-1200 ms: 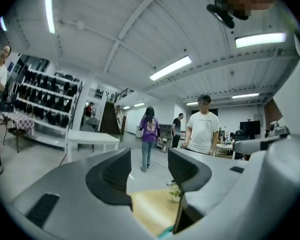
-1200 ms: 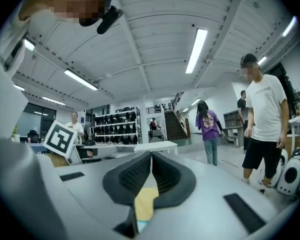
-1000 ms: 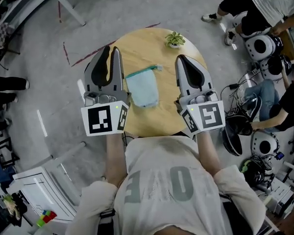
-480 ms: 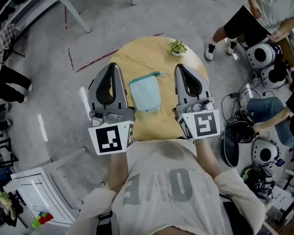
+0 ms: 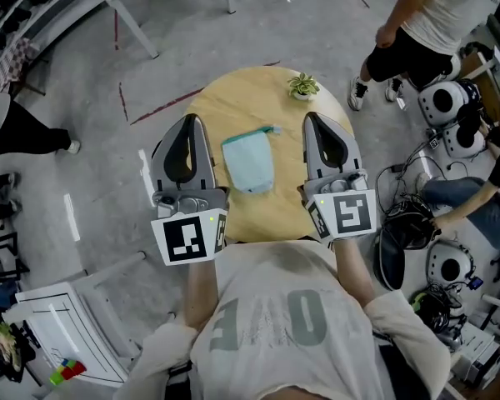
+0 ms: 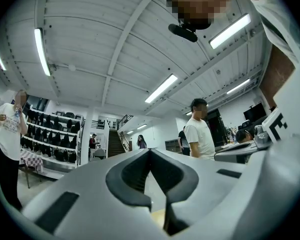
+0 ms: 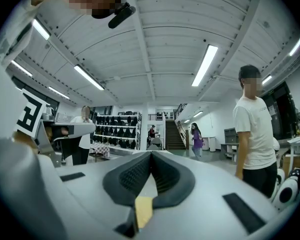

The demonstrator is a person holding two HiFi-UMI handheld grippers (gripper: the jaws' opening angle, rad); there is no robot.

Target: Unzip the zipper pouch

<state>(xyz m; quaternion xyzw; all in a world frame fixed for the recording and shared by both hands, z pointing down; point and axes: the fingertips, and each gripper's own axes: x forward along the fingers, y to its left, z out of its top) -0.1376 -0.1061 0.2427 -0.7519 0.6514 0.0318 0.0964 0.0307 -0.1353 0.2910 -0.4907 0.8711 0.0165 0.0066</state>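
From above, in the head view, the zipper pouch (image 5: 248,163) lay flat near the middle of the round table (image 5: 233,98), between the two tools and touching neither. Its long axis ran away from the person. The zipped edge was at the far end, with what looked like the pull (image 5: 272,129) at that edge's right corner. The left gripper (image 5: 192,120) hung just beside the pouch's left side. The right gripper (image 5: 311,117) stood a little further off on the other side, though the pull pointed its way. Both looked raised above the tabletop, tips pointing away from the person. A small potted plant (image 5: 302,86) sat beyond, near the far rim.

Along the left gripper (image 6: 150,151) view, the jaws met at the tips with nothing between them, and only ceiling and room lay past them; no pouch showed.

Along the right gripper (image 7: 151,154) view, the jaws were likewise pressed together and empty, aimed out at the room.

Judging from this, both tools would have to tip down and inward. The right seemed better placed for the pull and the left for pinning the fabric.
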